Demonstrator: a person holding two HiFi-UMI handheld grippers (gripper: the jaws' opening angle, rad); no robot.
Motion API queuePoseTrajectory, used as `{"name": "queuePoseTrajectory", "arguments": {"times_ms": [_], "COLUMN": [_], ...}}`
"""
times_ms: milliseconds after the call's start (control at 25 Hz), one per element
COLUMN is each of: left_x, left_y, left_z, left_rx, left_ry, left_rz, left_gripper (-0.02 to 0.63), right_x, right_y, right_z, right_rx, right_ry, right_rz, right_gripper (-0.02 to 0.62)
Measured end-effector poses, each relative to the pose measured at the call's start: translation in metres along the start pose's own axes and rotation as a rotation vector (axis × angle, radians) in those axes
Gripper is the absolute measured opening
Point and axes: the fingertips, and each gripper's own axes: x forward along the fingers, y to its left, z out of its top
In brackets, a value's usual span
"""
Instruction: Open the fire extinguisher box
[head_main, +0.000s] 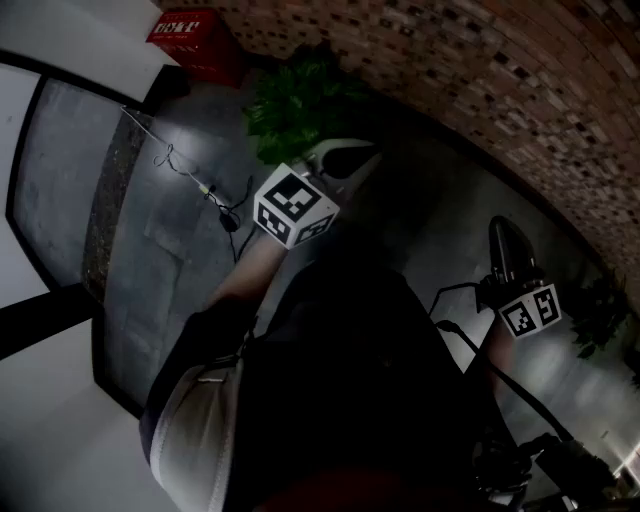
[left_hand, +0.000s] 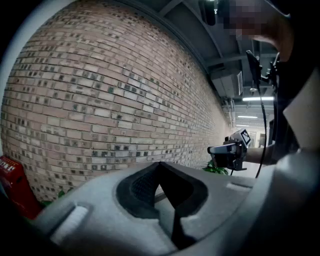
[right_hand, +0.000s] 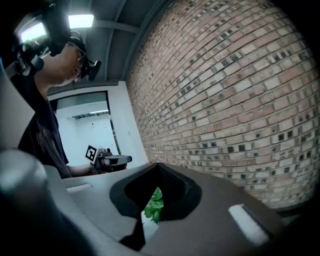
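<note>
Brick wall (left_hand: 100, 100) ahead, fire extinguisher box (head_main: 193, 42) well apart; left gripper (left_hand: 160, 166) and right gripper (right_hand: 159, 167) jaws together.

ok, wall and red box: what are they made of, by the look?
Wall: brick, matte, rough; staggered courses with mortar joints show. Red box: smooth, painted metal or plastic, probably; flat red faces, too dark to tell which.

The head view looks steeply down onto the floor (head_main: 190, 200), with the brick wall (head_main: 480, 70) along its upper right. Each gripper view faces that wall from close by, along its own jaws, and catches the other: right gripper (left_hand: 212, 149), left gripper (right_hand: 127, 159).
</note>
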Motion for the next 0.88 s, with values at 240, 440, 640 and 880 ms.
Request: {"name": "queuePoseTrajectory", "arguments": {"times_ms": [240,440,640,880], "left_x": [-0.024,-0.038,-0.054,-0.079], "left_y": [-0.022,-0.047,-0.040,-0.021], "left_z": [-0.019,-0.040,-0.036,-0.023], "left_rx": [-0.061,-0.060,-0.079,-0.061], "left_ry": [0.015,0.043,0.033,0.002], "left_rz": [0.068,0.085,0.138,0.194], "left_gripper": [-0.002,-0.003,-0.003,-0.002], "right_x": [-0.019,-0.014,-0.009,0.004], "right_y": [0.014,0.033,0.048,0.050], "right_z": [-0.016,-0.054,-0.054,-0.032], "right_rx": [0.032,0.054,0.021,0.073], "right_ry": [-0.015,0.025,0.052,0.021], "right_rz": [0.038,0.134,0.186,0.218], "right_gripper": [0.000,0.000,0.000,0.000]}}
